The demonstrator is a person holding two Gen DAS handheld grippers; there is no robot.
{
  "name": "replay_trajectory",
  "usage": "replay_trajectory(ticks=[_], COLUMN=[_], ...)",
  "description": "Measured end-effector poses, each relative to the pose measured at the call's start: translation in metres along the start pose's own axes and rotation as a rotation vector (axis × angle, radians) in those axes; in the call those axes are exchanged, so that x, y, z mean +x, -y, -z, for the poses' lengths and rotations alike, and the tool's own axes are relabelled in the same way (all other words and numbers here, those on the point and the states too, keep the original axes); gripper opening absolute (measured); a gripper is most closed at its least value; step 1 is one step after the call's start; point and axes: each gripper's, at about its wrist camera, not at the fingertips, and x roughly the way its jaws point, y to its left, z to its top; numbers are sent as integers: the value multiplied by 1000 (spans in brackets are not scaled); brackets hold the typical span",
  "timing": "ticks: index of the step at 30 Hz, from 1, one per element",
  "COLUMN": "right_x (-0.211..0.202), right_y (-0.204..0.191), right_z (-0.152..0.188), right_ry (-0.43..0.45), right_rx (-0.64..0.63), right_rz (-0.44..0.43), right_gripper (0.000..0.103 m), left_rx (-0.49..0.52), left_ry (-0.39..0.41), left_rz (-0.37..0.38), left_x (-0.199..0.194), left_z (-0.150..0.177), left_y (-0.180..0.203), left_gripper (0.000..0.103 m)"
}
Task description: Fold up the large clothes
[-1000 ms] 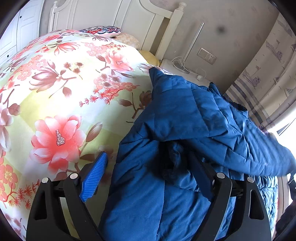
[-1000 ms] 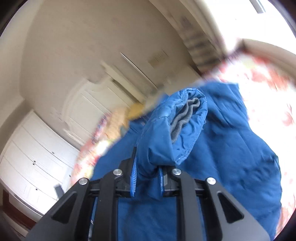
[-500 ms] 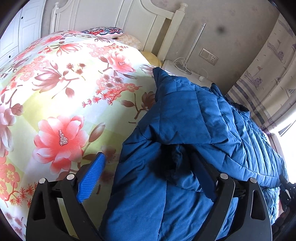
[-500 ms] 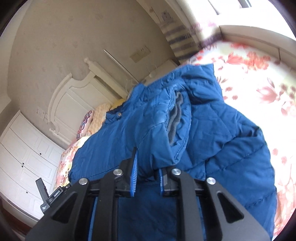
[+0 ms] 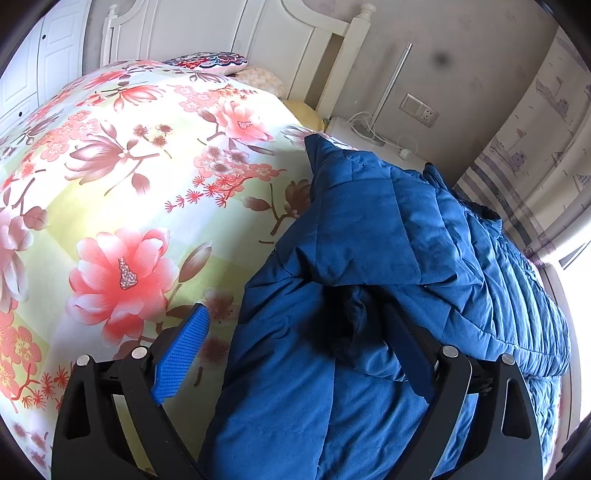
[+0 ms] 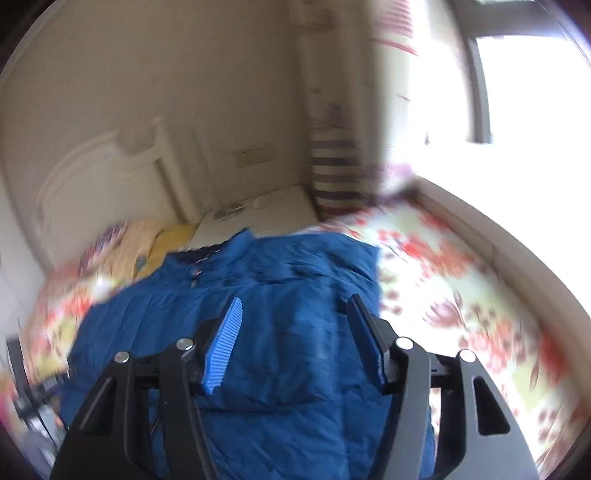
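A large blue quilted jacket [image 5: 369, 229] lies on the floral bedspread [image 5: 129, 177], its sleeve folded across the body. My left gripper [image 5: 291, 308] stands open wide over the jacket's near edge. Its left pad [image 5: 181, 354] hangs over bare bedspread, and its right finger [image 5: 406, 350] is sunk into dark folds of the jacket. In the blurred right wrist view my right gripper [image 6: 295, 299] hovers above the jacket [image 6: 314, 258]. Its jaws are opening and nothing is between them.
A white headboard [image 5: 221, 29] with a patterned pillow [image 5: 207, 61] stands at the far end of the bed. A white nightstand [image 5: 354, 129] with cables and a striped curtain [image 5: 524, 155] flank the jacket's far side. A bright window [image 6: 535, 92] is on the right.
My right gripper has let go of the grey-lined sleeve cuff, opened, lifted and rolled away from it. The sleeve now lies flat on the jacket. The left gripper has stayed put.
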Motion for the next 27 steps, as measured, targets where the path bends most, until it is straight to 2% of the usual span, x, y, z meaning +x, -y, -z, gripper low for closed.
replay_trajectory(ticks=[2, 4, 6, 7, 8, 10, 12, 15, 18, 20, 23, 24, 25, 27], right_x=[9, 26, 62, 77, 85, 84, 85, 84, 83, 81, 83, 84, 85, 84], right_y=[-28, -41, -32, -27, -16, -10, -11, -11, -11, -10, -9, -11, -11, -13], right_z=[2, 9, 25, 30, 40, 37, 37, 37, 37, 39, 41, 41, 41, 39], right_ry=[-16, -66, -202, -253, -248, -260, -265, -258, -256, -254, -255, -255, -255, -270], right_rx=[-139, -203, -185, -166, -132, -99, -111, -123, -114, -114, -112, -111, -110, -117], right_rz=[-17, 4, 56, 46, -2, -30, -27, -19, -28, -29, -31, -32, -40, -40], right_gripper=[59, 59, 59, 59, 60, 60, 61, 61, 61, 61, 62, 62, 63, 65], left_rx=[-1, -1, 9, -3, -26, -73, -28, 117, 277, 357, 444, 468, 494, 491], left_ry=[2, 14, 65, 156, 243, 491, 556, 474, 299, 197, 26, -9, 9, 6], left_rz=[1, -1, -32, -76, -94, -106, -87, -45, -58, -77, -128, -147, -153, -152], left_x=[-1, -3, -14, -33, -50, -102, -122, -118, -75, -36, 27, 47, 58, 55], left_z=[0, 0, 1, 1, 2, 1, -8, -35, -49, -44, -18, -10, 1, 0], left_y=[0, 1, 3, 1, -1, -1, 16, 60, 108, 129, 144, 142, 141, 138], left_gripper=[90, 90, 89, 89, 89, 89, 94, 94, 95, 95, 96, 99, 99, 99])
